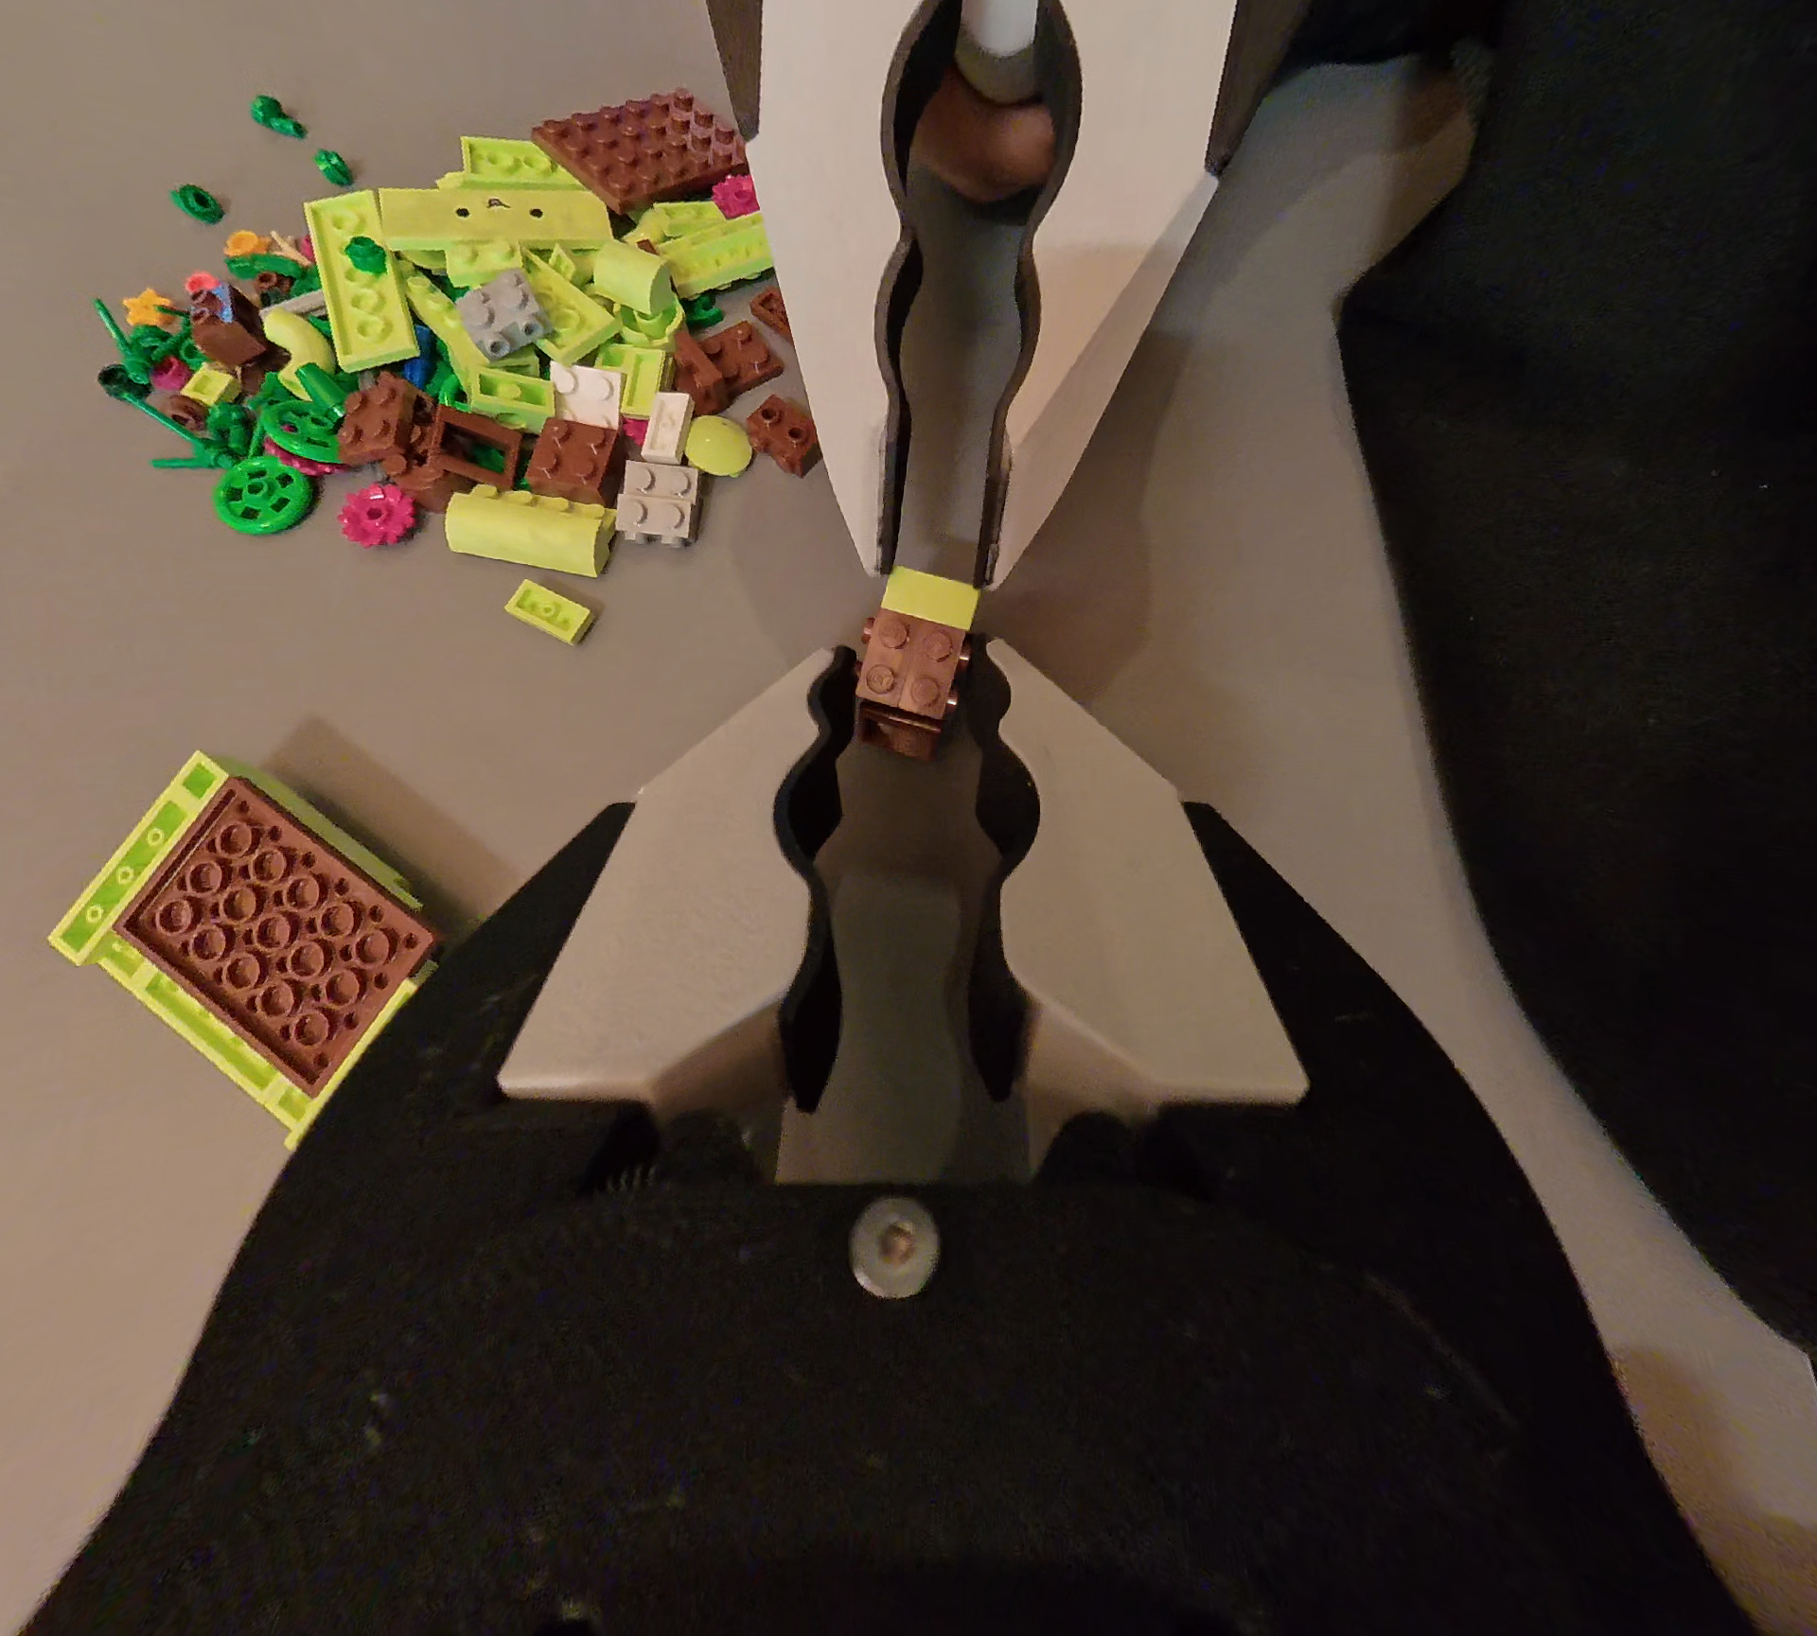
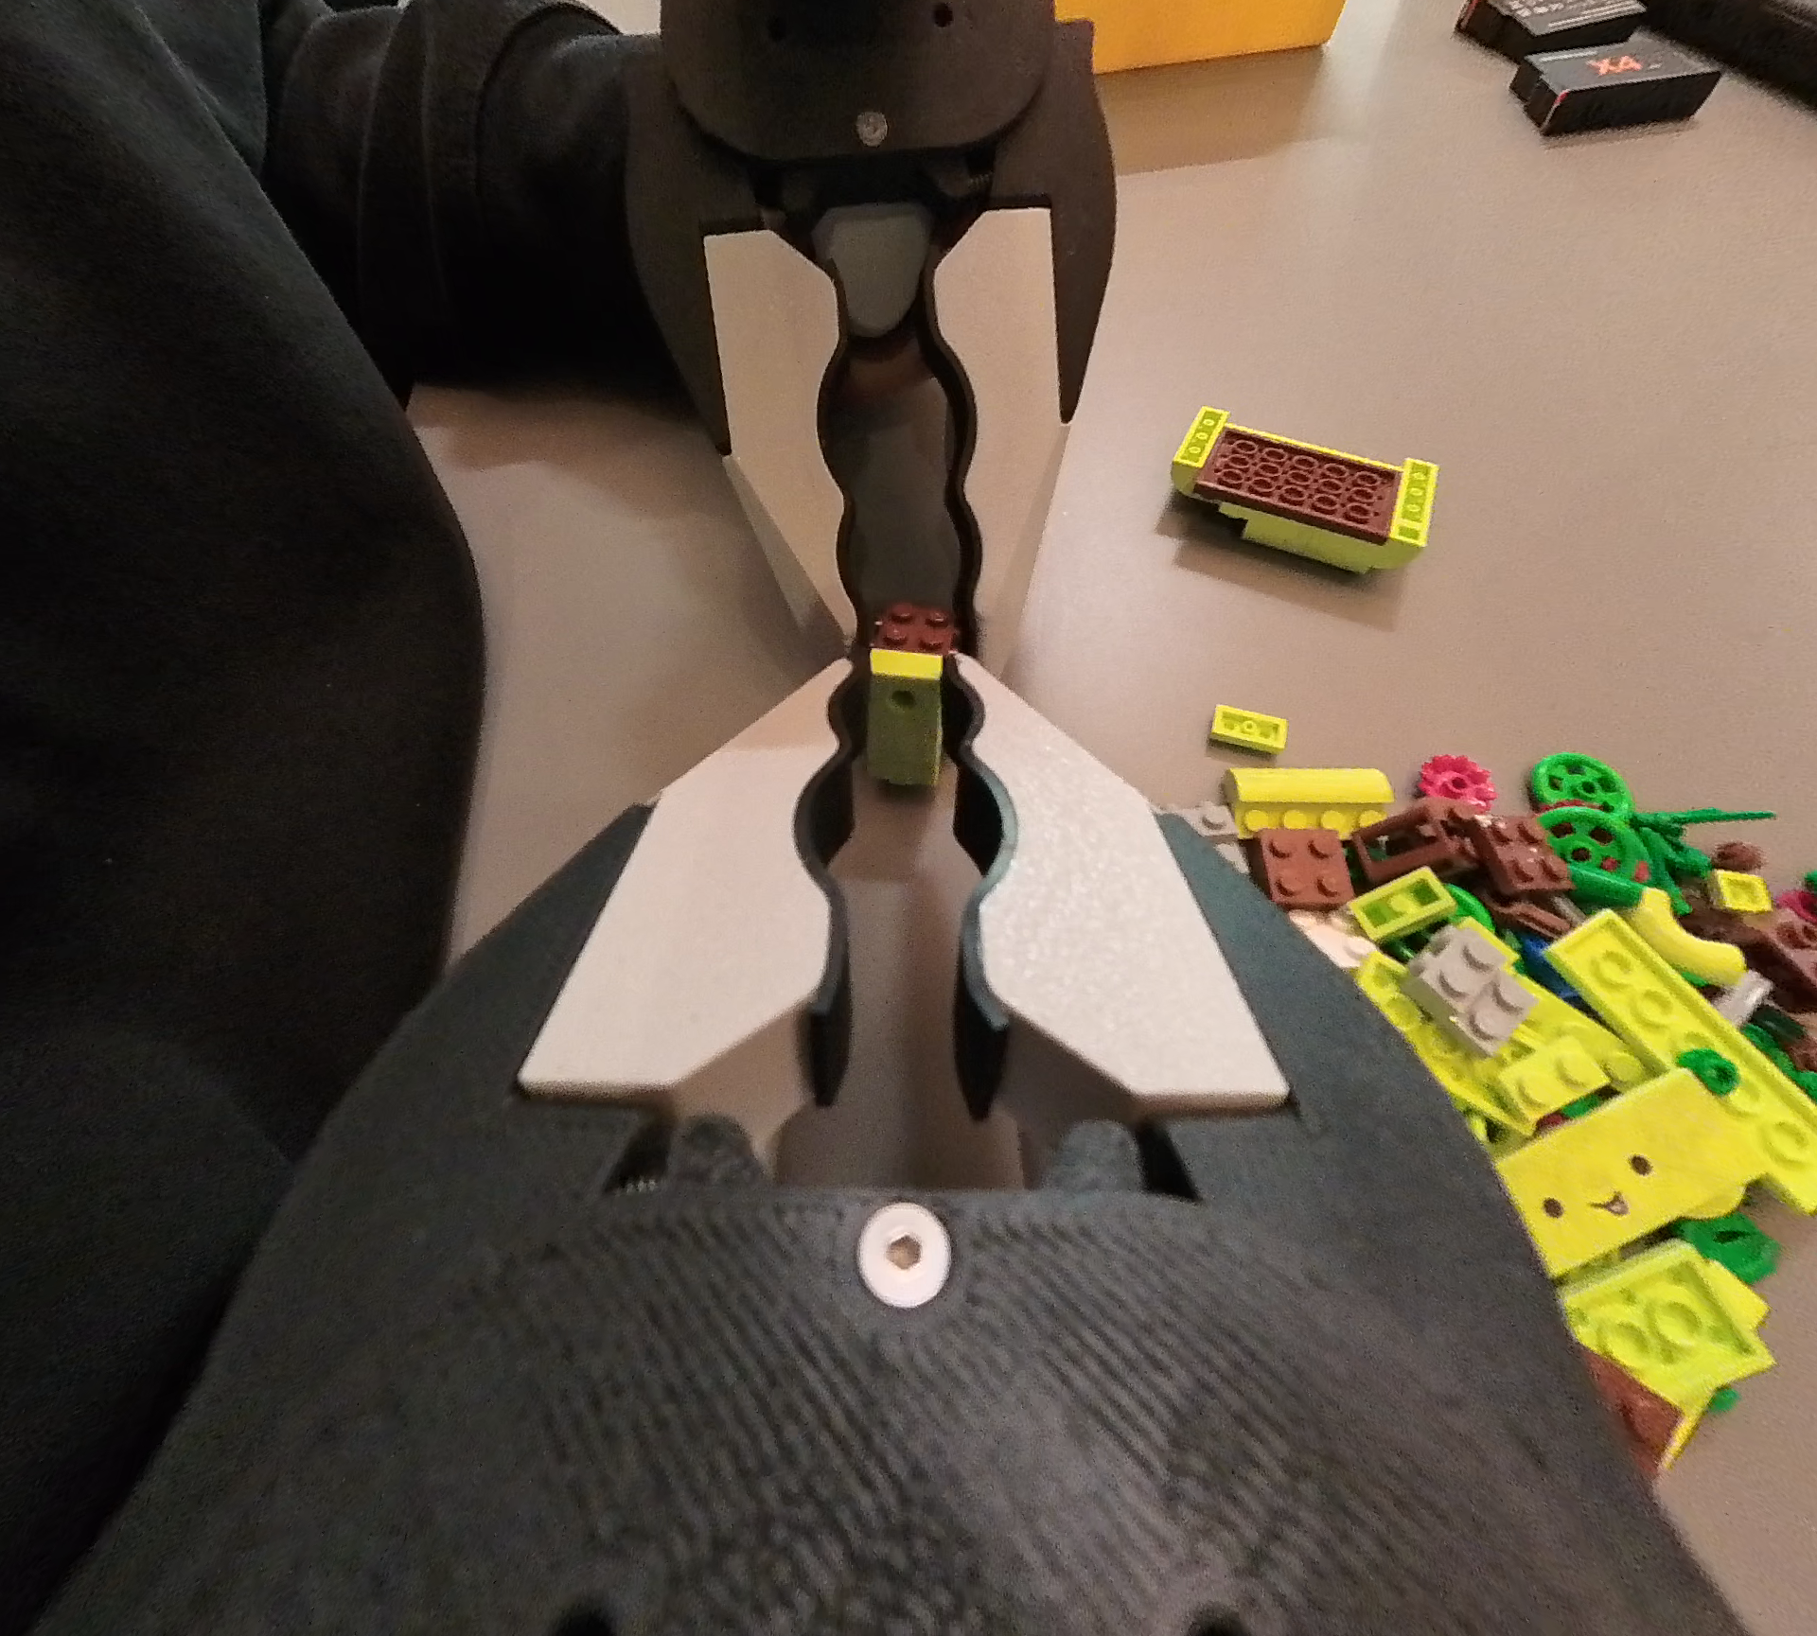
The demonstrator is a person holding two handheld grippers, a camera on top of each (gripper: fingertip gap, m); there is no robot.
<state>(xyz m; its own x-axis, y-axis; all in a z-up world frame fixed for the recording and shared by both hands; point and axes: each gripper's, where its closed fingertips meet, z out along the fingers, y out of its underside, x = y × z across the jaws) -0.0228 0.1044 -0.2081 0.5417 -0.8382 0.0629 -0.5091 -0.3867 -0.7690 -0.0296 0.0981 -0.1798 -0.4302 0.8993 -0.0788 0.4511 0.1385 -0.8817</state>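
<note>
The left gripper (image 1: pixel 909 684) is seen closed on a small brown studded plastic brick (image 1: pixel 909 673), which is pinched at the very tips with its studs turned up toward the camera. Straight ahead, tip to tip, the right gripper (image 2: pixel 900 704) is closed on a lime-green oblong plastic brick (image 2: pixel 903 729), whose long axis runs back along the fingers and whose flat end face is pressed against, or held just beside, the brown brick's far side; actual contact cannot be told. Both pieces are held above the grey tabletop (image 1: pixel 147 655), and nothing stands between them. Just to the side, a single small lime-green flat plate (image 1: pixel 551 611) lies on the table. Beyond it a loose heap of lime, brown, grey and green building pieces (image 1: pixel 472 340) is spread, and, well apart from the heap, a part-built block of a brown plate framed in lime bricks (image 1: pixel 256 935) rests upside down. A dark sleeve (image 2: pixel 197 507) is seen behind the left gripper.
</note>
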